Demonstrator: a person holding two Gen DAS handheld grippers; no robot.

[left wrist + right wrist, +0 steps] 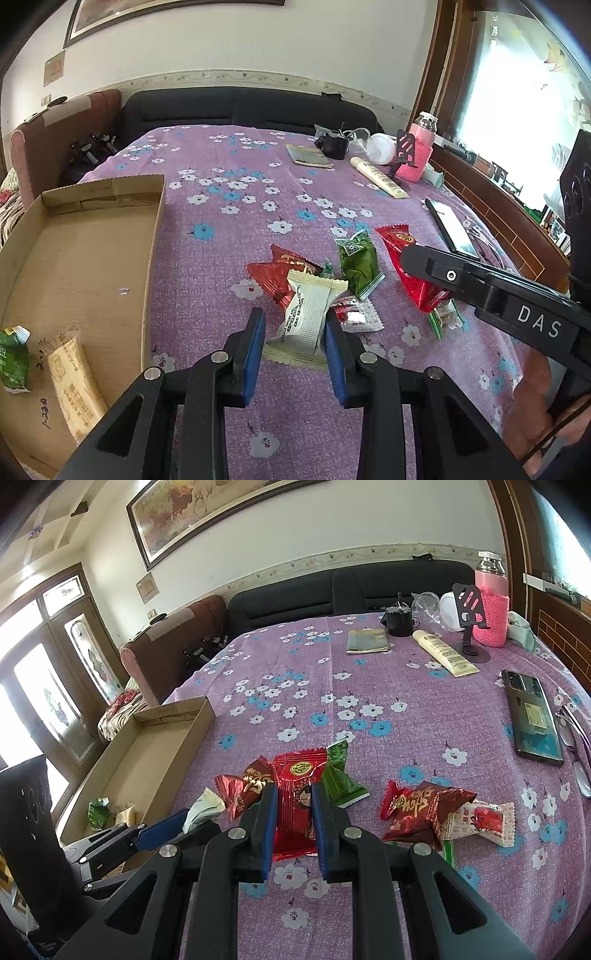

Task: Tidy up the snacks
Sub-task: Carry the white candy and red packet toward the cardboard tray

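My left gripper [295, 326] is shut on a white snack packet [310, 314] at the near edge of a pile of snacks on the purple flowered cloth [229, 236]. My right gripper [294, 797] is shut on a bright red packet [295, 775]. From the left wrist it reaches in from the right as the right gripper [410, 258] on that red packet [413, 284]. Loose in the pile lie a dark red packet [277, 273], a green packet [358, 262] and a small red-and-white packet [354, 314]. The open cardboard box [81, 266] at the left holds a green packet [13, 358] and a cream bar [72, 376].
Right of the pile lie a phone [532, 720] and glasses [576, 746]. At the far side of the table are a cream tube [443, 653], a pink bottle [491, 605], a phone stand [471, 627], a black cup [399, 620] and a booklet [367, 640]. A dark sofa [332, 590] stands behind.
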